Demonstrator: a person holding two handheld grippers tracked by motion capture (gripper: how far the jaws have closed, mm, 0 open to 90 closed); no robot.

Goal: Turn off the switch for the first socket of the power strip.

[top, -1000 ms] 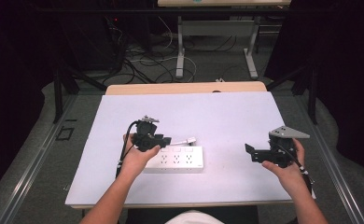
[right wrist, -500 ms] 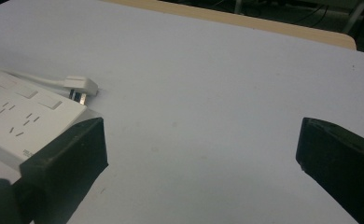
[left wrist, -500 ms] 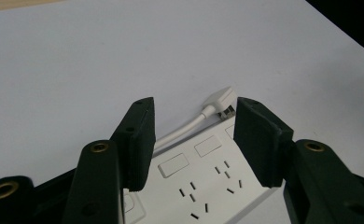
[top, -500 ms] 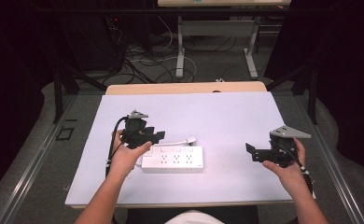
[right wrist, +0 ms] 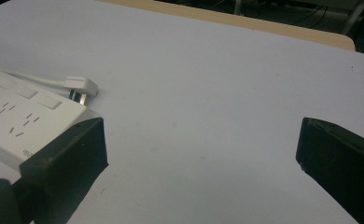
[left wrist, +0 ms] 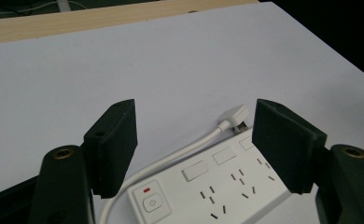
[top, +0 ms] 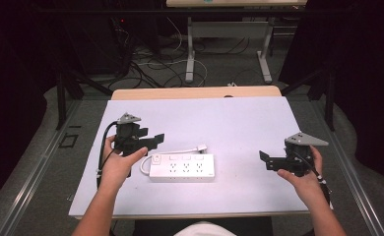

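Observation:
A white power strip (top: 182,167) lies flat on the white table top, with its short cord looped back and its plug (top: 201,147) resting just behind it. My left gripper (top: 156,140) hovers above and left of the strip's switch end, pointing right. Its jaws have just been opening and nothing is between them. In the left gripper view the left gripper (left wrist: 194,114) looks down on the power strip (left wrist: 208,186) and plug (left wrist: 234,116). My right gripper (top: 263,160) stands open right of the strip and apart from it. In the right gripper view the right gripper (right wrist: 201,135) has the power strip (right wrist: 17,121) at its left.
The table top (top: 229,123) is covered in white, with a wooden edge (top: 195,92) along its far side. Beyond the table there are cables on the floor (top: 150,64) and the legs of another desk (top: 190,54). Dark floor borders both sides.
My left gripper has lifted and drawn back to the left, away from the strip's switch end, and its jaws have spread wider. The strip and the right gripper have stayed put.

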